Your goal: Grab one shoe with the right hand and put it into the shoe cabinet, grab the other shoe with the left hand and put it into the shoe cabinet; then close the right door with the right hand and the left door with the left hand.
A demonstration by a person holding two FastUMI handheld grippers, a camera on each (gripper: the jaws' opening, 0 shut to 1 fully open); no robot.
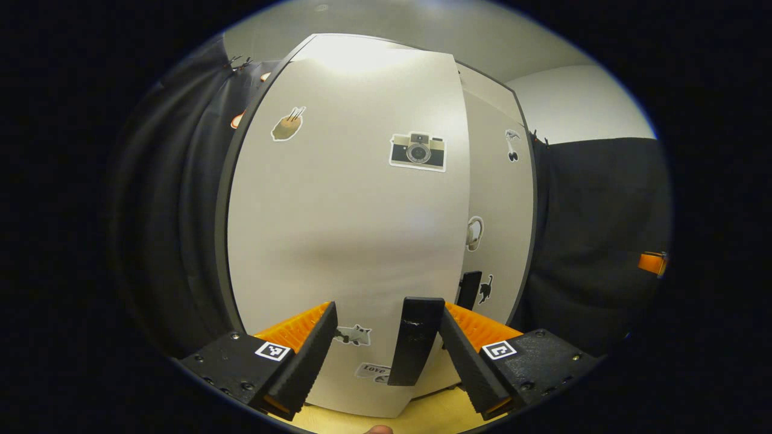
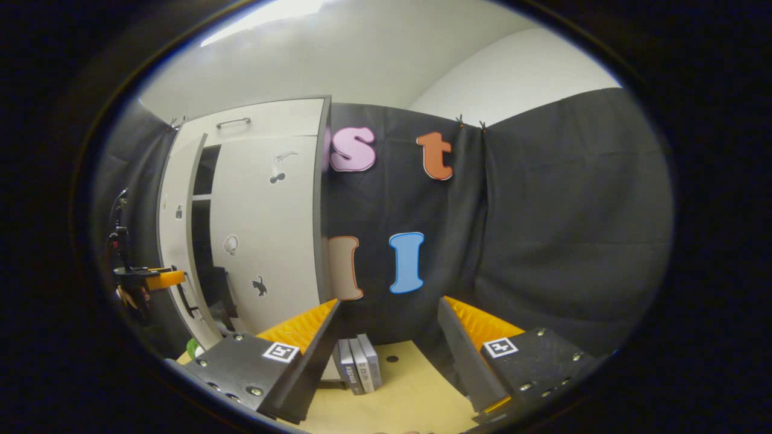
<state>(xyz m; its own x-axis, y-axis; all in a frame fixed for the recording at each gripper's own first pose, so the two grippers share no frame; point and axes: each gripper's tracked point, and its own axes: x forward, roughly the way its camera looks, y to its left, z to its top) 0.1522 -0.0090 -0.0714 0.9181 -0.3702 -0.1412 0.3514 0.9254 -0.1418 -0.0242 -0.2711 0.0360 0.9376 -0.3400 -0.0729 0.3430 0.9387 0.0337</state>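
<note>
The white shoe cabinet's left door (image 1: 344, 229), covered in stickers, stands close in front of my left gripper (image 1: 389, 313). Its black handle (image 1: 415, 340) sits between the spread fingers, near the right finger; the gripper is open. The right door (image 1: 497, 211) and its handle (image 1: 469, 289) lie just beyond. In the right gripper view the cabinet (image 2: 265, 217) stands at the left: the right door is closed, and the left door (image 2: 174, 241) is ajar with a dark gap (image 2: 202, 235) behind it. The left gripper (image 2: 148, 279) shows at that door. My right gripper (image 2: 389, 307) is open and holds nothing, away from the cabinet.
A few grey books (image 2: 360, 363) stand upright on the pale wooden table (image 2: 410, 392) beside the cabinet's right side. Black cloth wall (image 2: 543, 241) runs behind and to the right. A small green object (image 2: 192, 348) lies at the cabinet's foot.
</note>
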